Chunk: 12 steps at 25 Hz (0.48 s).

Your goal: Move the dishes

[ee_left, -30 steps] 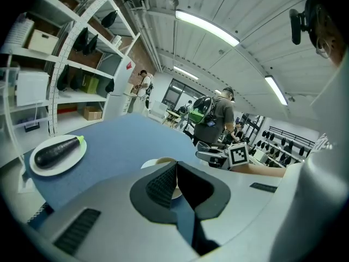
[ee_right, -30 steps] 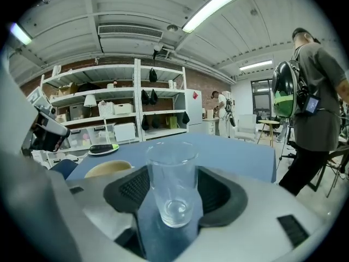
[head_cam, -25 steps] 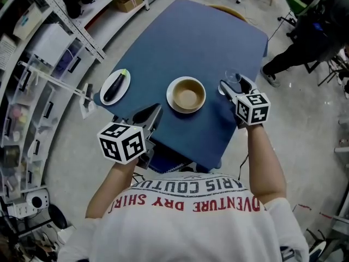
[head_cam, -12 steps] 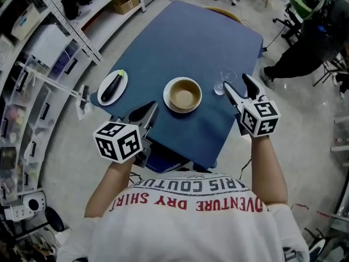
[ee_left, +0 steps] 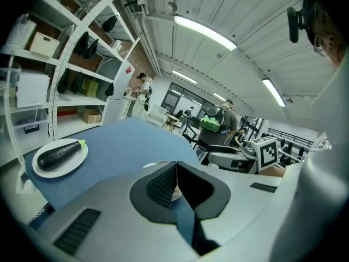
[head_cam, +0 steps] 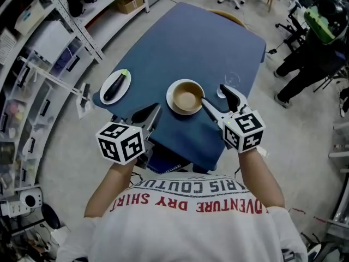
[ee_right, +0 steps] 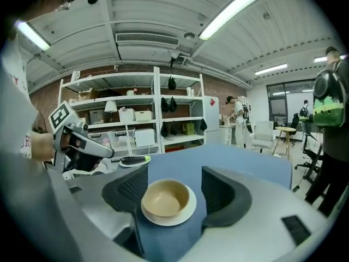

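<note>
Matt blue cloth (head_cam: 202, 48) covers the table.
Tan bowl (head_cam: 186, 97) looks smooth, matt; white saucer (ee_right: 170, 221) glossier; right gripper (head_cam: 212, 94) is smooth grey plastic with black ribbed pads (ee_right: 133, 187).

White short-sleeved T-shirt (head_cam: 185, 228), red lettering (head_cam: 191, 202). Left tongs (head_cam: 148, 115), right tongs (head_cam: 212, 93): grey shells, black ribbed pads (ee_right: 132, 187), a white cube (head_cam: 121, 142) with black square markers on each.
</note>
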Each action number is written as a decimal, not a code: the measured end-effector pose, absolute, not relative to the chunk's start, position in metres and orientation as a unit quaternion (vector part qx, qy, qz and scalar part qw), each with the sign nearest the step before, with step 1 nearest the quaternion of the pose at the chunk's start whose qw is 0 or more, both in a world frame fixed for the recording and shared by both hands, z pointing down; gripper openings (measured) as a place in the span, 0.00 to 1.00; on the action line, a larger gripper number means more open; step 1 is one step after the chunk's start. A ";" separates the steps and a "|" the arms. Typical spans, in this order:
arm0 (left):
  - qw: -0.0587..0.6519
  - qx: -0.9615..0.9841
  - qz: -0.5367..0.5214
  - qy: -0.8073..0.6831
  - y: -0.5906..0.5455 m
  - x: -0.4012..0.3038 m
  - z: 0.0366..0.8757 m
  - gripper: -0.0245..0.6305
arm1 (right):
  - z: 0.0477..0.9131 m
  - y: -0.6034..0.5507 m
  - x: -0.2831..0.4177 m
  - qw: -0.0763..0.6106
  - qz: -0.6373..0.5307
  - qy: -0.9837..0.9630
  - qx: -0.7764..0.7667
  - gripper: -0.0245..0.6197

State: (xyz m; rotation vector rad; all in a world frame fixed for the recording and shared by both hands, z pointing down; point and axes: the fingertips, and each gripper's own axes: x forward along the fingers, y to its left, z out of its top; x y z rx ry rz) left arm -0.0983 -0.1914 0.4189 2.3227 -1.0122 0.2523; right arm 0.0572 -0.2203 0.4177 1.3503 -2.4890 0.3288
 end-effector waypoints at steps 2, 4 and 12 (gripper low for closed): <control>0.294 0.871 0.096 -0.382 -0.191 -0.100 0.420 0.08 | 0.432 -0.222 0.048 0.156 0.125 -0.864 0.463 0.50; 0.295 0.869 0.095 -0.385 -0.191 -0.102 0.421 0.08 | 0.447 -0.226 0.044 0.166 0.137 -0.859 0.464 0.50; 0.301 0.861 0.097 -0.397 -0.187 -0.115 0.428 0.08 | 0.506 -0.249 0.045 0.192 0.209 -0.830 0.481 0.50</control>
